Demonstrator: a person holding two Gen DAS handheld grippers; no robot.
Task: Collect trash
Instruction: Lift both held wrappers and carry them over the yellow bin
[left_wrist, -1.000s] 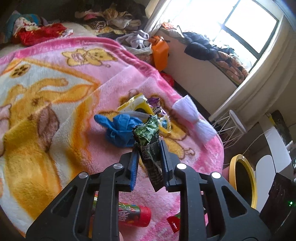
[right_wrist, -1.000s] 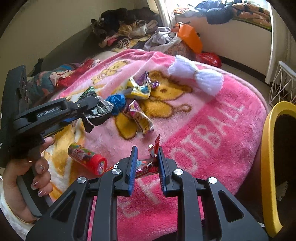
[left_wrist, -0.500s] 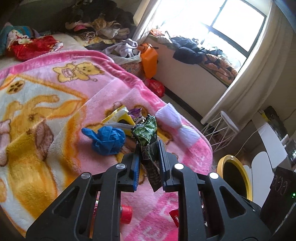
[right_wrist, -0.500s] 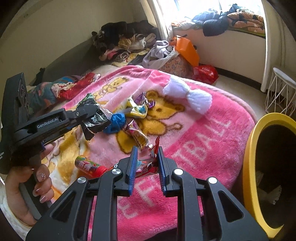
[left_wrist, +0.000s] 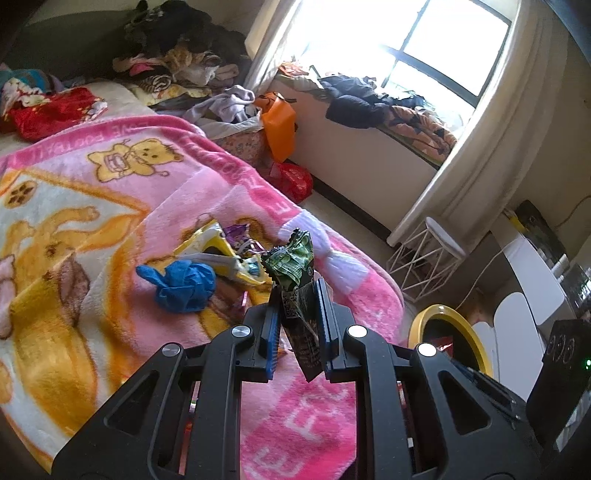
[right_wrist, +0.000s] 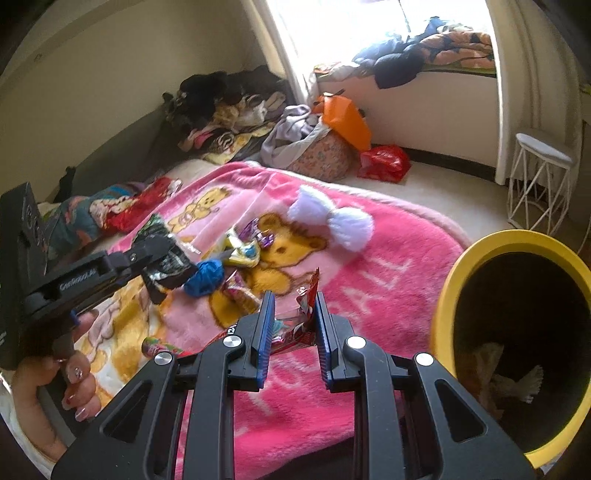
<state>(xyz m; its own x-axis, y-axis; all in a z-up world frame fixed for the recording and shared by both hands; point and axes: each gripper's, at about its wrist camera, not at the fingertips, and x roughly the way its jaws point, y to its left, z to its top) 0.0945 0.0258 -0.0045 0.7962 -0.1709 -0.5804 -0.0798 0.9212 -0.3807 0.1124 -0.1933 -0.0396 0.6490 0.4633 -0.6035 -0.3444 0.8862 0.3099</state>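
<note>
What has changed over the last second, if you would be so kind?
Both grippers have lifted off the blanket and swung toward the yellow bin, which now looms larger in the right view. Unchanged: left gripper grips the green wrapper, right gripper the red wrapper; the blue glove, bow and other wrappers lie where they were.

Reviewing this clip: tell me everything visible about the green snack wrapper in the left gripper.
The green snack wrapper is a crumpled foil-like packet, green printed at its crinkled top, dark lower down with a small white code patch. It stands roughly upright, pinched at mid-height by the left gripper, top and bottom ends sticking out free. It hangs in the air above the pink blanket, touching only the pads. The right wrist view shows it as a dark, shiny crumple.
</note>
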